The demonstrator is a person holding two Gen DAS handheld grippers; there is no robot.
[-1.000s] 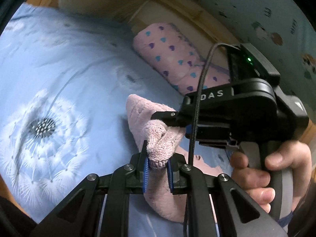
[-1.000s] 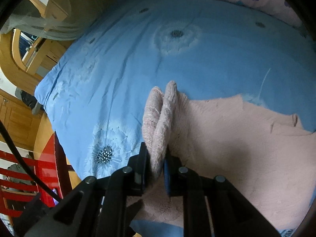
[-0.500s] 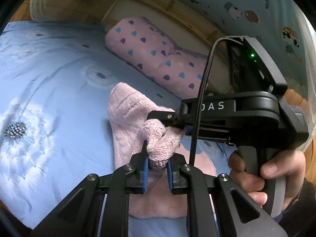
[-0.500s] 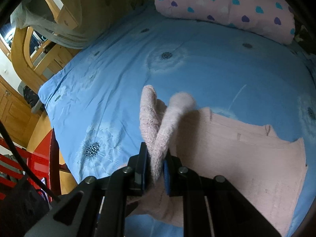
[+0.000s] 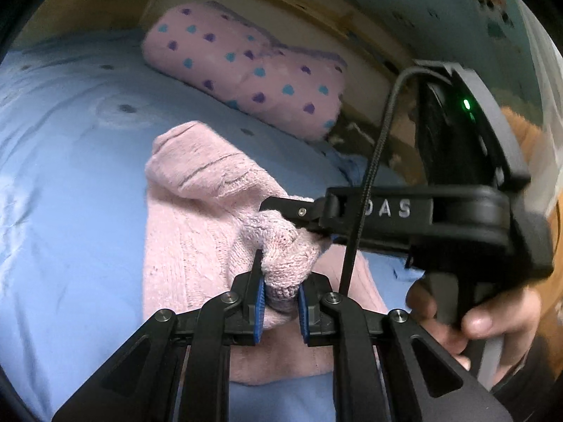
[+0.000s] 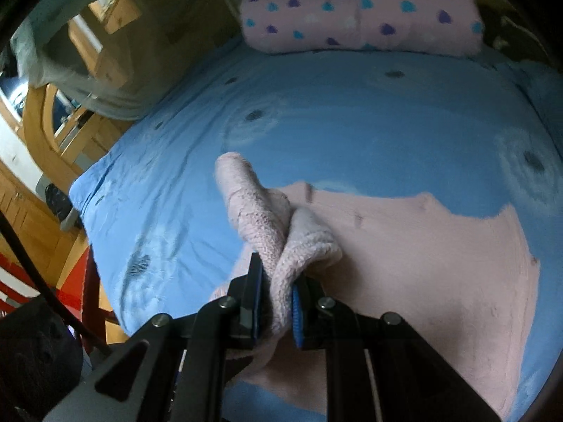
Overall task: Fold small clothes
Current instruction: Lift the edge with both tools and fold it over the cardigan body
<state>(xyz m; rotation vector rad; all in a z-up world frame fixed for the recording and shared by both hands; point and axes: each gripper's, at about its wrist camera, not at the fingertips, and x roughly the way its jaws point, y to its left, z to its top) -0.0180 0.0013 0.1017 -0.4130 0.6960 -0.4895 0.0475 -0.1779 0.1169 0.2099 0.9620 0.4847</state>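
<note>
Both the left gripper [image 5: 279, 290] and the right gripper [image 6: 276, 304] are clamped on bunched folds of the pink knit sweater [image 6: 404, 253], which lies on the blue bedsheet [image 6: 352, 112], stretching from frame centre toward lower right.

The left gripper [image 5: 279, 293], low at centre frame, is clamped on knit. The right gripper [image 5: 299, 225] reaches in from the right, pinching too; its hand [image 5: 485, 320] grips the handle at lower right.
</note>
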